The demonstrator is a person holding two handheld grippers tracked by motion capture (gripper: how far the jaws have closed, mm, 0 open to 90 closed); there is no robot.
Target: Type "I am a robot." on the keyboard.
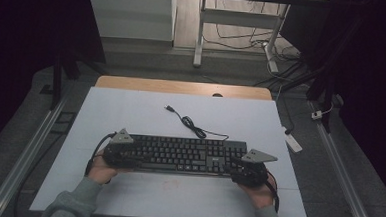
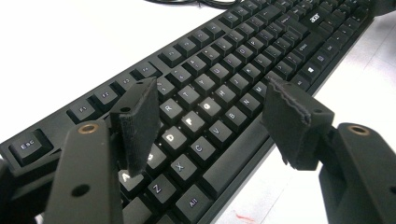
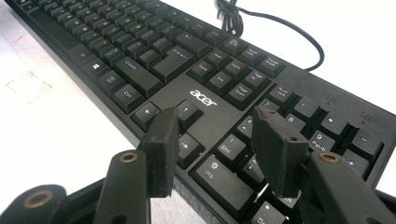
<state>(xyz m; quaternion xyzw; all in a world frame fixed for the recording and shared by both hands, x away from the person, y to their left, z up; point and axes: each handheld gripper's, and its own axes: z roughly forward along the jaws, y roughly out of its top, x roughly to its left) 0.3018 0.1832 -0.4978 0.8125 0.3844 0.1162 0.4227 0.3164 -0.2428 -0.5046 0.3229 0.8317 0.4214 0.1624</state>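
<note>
Keyboard [image 1: 181, 155] lies flat on the white table [image 1: 130, 115], long side across, near the person's edge. Its cable [image 1: 192, 124] trails loosely toward the far side, plug free.

Left gripper [image 1: 120, 152] sits over the left end; in the left gripper view [image 2: 210, 123] the jaws stand wide apart above the letter rows, pads pressing on nothing. Right gripper [image 1: 248, 167] sits over the right end; in the right gripper view [image 3: 219, 149] the jaws are likewise wide, hovering over the arrow keys and number pad, nothing gripped.

Handling, as judged:
- Rigid plastic slab, long and thin, probably light. It should not sag if lifted at both ends, but lifted by one end alone it would tip.
- Smooth matte case, somewhat slippery for the pads; a grip across the thin front and back edges looks safer than one on the keys.
- Keycaps give under load and can pop off, so avoid pinching them.
- The near edge lies flat on the table, leaving little room for a lower jaw; tilting or sliding it first may be needed.
- The loose cable could drag or snag during a move.
</note>
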